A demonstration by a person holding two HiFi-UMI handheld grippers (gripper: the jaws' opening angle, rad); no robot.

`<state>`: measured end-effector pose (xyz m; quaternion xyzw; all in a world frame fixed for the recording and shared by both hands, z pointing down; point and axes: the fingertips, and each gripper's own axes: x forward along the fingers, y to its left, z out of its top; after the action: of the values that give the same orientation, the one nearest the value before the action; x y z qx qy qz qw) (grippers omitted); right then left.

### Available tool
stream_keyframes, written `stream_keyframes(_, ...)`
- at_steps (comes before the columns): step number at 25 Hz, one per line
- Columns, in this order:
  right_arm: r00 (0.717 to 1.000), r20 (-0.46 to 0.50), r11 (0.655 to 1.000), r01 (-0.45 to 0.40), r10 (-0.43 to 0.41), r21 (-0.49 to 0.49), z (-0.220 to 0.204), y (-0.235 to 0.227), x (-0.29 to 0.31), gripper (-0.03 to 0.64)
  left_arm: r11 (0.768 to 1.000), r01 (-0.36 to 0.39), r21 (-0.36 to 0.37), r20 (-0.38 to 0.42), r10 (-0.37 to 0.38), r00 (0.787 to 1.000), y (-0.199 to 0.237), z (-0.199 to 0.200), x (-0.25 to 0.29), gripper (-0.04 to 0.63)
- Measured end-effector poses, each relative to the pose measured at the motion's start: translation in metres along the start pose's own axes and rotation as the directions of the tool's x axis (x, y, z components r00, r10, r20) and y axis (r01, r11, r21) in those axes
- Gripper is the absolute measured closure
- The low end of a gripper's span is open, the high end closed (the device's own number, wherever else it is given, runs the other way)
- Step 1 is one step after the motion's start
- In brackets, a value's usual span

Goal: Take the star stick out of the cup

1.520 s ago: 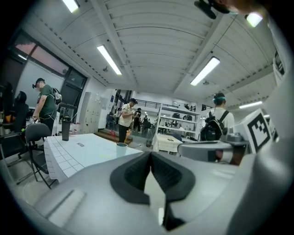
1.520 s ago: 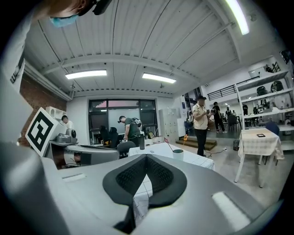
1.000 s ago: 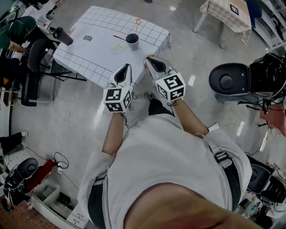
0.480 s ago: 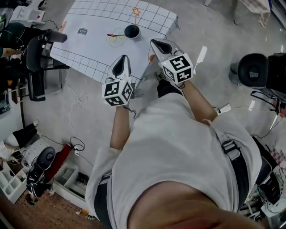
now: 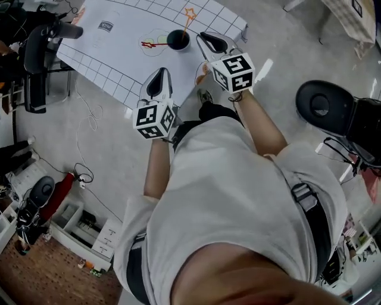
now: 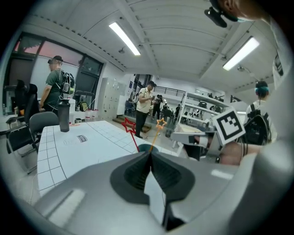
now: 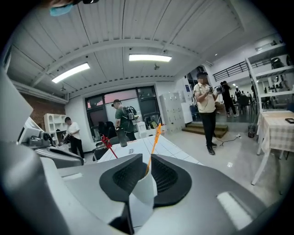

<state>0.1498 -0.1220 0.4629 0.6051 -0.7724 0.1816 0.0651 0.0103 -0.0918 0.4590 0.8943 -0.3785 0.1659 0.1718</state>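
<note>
A dark cup stands near the front edge of a white gridded table. An orange star stick stands in it, tilted away. A red star stick leans out of the cup to the left. My left gripper is shut and empty, short of the table edge. My right gripper hovers just right of the cup, its jaws opening with nothing between them. In the left gripper view, both stars rise behind the shut gripper. The right gripper view shows the orange stick beyond the gripper.
A black bottle stands on the table's left end, beside a dark chair. A black round stool is on the floor to the right. Cables trail on the floor. Several people stand around the room.
The person has stepped toward the table, so the cup and sticks are closer. Both grippers have moved forward, and the right one now sits beside the cup.
</note>
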Motion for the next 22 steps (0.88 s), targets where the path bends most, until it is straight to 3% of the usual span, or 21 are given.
stream_keyframes(4, 0.997, -0.059, 0.998, -0.047, 0.049, 0.046, -0.006, -0.004, 0.033, 0.457, 1.0, -0.013, -0.006, 0.001, 0.013, 1.0, 0.01, -0.003, 0.001, 0.592)
stream_keyframes(9, 0.99, -0.109, 0.996, -0.088, 0.091, 0.035, -0.005, -0.002, 0.064, 0.437, 0.997, -0.069, -0.039, 0.037, 0.071, 0.997, 0.026, 0.008, -0.006, 0.592)
stream_keyframes(12, 0.99, -0.111, 0.996, -0.086, 0.089, 0.032, -0.004, -0.004, 0.076, 0.459, 0.996, -0.079, -0.033, 0.034, 0.081, 0.996, 0.036, 0.009, -0.009, 0.592)
stream_keyframes(14, 0.993, -0.09, 0.997, -0.077, 0.079, 0.025, 0.002, -0.004, 0.077, 0.568, 0.995, -0.088, -0.042, 0.037, 0.089, 0.995, 0.042, 0.007, -0.013, 0.592)
stream_keyframes(15, 0.995, -0.07, 0.997, -0.074, 0.075, 0.026, 0.009, -0.003, 0.076, 0.589, 0.994, -0.094, -0.051, 0.04, 0.096, 0.995, 0.045, 0.006, -0.015, 0.592)
stream_keyframes(22, 0.99, 0.084, 0.993, -0.114, 0.116, -0.022, 0.079, 0.012, 0.049, 0.606, 0.989, -0.121, -0.084, 0.073, 0.127, 0.989, 0.056, 0.012, -0.019, 0.592)
